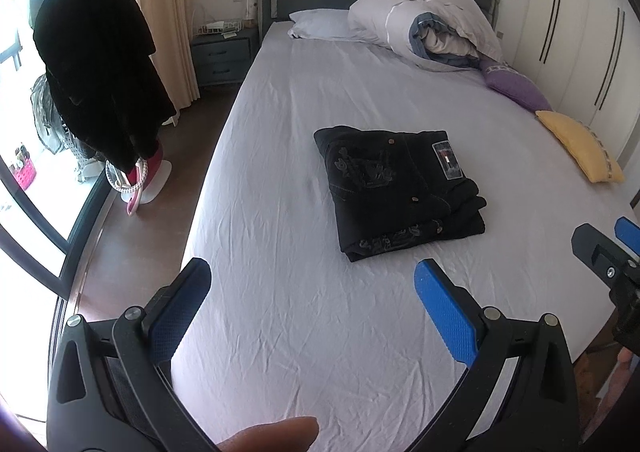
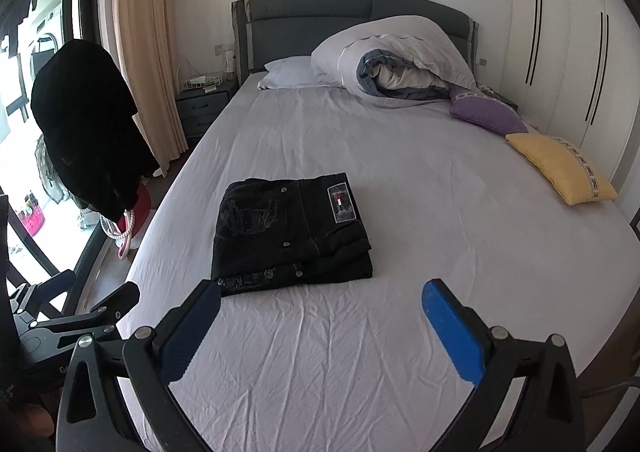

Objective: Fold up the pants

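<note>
The pants [image 1: 400, 192] are black and lie folded in a neat stack on the bed [image 1: 280, 332]. A small patch with a label shows on top of them. They sit flat on the wrinkled white sheet, out in front of both claws and not touching either one.

The left claw [image 1: 312, 284] has its blue fingers spread wide. Nothing is between them, only bare sheet. The pants are ahead of it and a bit toward its right finger. A fingertip [image 1: 276, 434] of the person shows at the bottom edge, just behind this claw.

The right claw [image 2: 320, 304] is spread wide too, and it holds nothing. The pants are just ahead of its left finger, very near the tip.

Each claw can be seen from the other one's side, hanging above the near edge of the bed.

Far ahead of the claws are a pillow [image 2: 292, 72] and a rolled-up blanket [image 2: 400, 60]. A purple cushion [image 2: 486, 116] and a yellow cushion [image 2: 560, 168] lie ahead on the right. A black coat [image 1: 96, 64] hangs off to the left, near the window.
</note>
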A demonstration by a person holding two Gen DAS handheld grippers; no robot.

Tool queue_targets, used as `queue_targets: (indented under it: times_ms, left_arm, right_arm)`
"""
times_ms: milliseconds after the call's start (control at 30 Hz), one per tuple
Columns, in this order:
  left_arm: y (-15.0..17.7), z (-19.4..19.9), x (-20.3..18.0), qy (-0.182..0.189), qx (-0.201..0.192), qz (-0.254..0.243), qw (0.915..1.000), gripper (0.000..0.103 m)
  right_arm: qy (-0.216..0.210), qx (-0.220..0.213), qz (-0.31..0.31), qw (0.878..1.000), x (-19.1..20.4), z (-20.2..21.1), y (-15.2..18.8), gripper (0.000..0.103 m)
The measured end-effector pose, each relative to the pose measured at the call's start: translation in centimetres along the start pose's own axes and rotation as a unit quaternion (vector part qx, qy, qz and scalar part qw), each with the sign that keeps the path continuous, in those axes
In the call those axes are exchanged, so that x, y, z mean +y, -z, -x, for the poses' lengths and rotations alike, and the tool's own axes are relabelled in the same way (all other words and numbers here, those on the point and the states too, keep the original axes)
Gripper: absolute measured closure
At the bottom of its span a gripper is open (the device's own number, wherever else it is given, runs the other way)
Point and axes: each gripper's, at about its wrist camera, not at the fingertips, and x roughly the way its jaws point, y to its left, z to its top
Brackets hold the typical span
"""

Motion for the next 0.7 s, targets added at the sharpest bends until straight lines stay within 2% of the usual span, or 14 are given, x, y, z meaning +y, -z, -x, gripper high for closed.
queue_targets:
  times_ms: [700]
  left_arm:
    - [0.42, -0.8, -0.29, -0.005, 0.004, -0.002, 1.0, 0.0]
  right_arm:
    - [-0.005, 0.016, -0.005, 1.0, -0.28, -0.57, 0.79, 0.0]
